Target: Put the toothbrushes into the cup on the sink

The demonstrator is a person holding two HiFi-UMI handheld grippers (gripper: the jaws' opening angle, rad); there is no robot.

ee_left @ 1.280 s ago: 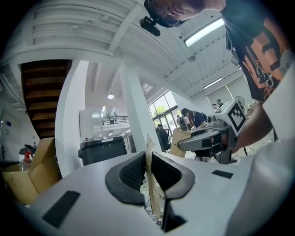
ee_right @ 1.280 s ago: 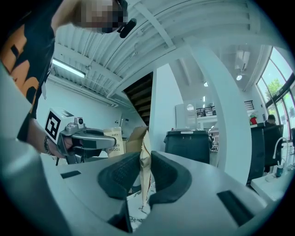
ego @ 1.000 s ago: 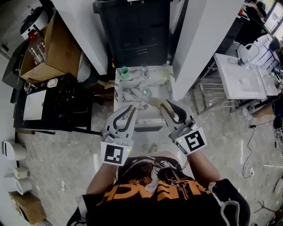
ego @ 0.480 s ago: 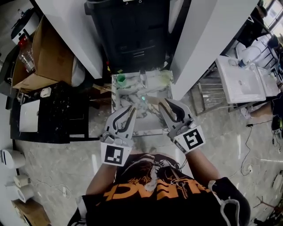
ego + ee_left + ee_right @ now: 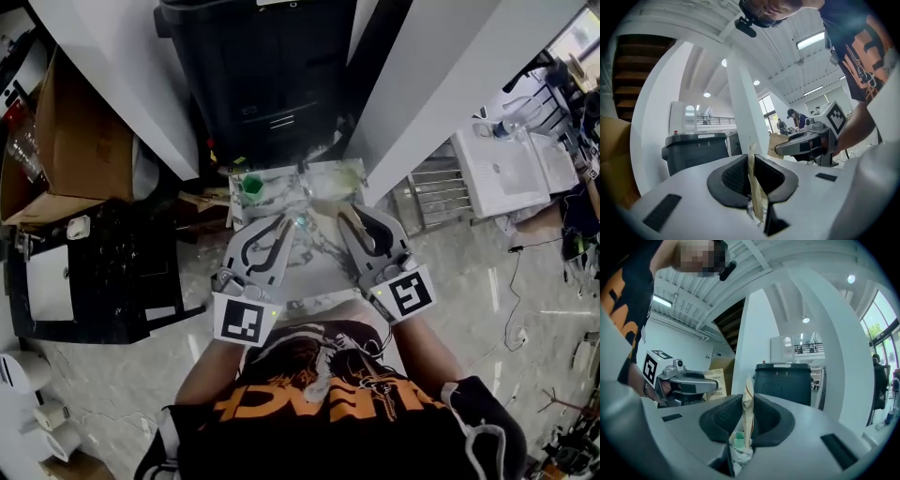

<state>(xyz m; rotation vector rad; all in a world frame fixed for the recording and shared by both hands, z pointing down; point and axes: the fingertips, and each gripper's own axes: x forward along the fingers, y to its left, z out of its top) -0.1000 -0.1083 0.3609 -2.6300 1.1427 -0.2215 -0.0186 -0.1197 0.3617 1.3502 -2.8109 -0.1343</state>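
A green cup (image 5: pixel 251 185) stands at the far left corner of the marble sink top (image 5: pixel 330 178). My left gripper (image 5: pixel 280 225) hangs over the basin, shut on a flat brown paper toothbrush packet (image 5: pixel 755 187) that stands upright between its pads. My right gripper (image 5: pixel 349 218) is beside it, shut on a second brown paper packet (image 5: pixel 747 413), whose tan end (image 5: pixel 327 215) pokes out toward the left gripper. In the right gripper view the green cup (image 5: pixel 738 439) shows low between the jaws, and the left gripper's packet (image 5: pixel 717 383) shows at the left.
A black wheeled bin (image 5: pixel 267 75) stands right behind the sink, between white pillars (image 5: pixel 441 103). A cardboard box (image 5: pixel 66 141) and a black cart (image 5: pixel 94 272) are at the left. A white basin unit (image 5: pixel 502 169) and a metal rack (image 5: pixel 427 197) stand at the right.
Both grippers, packets still held, have come forward over the sink; the sink and the cup now lie closer to their tips. The jaws have not moved.
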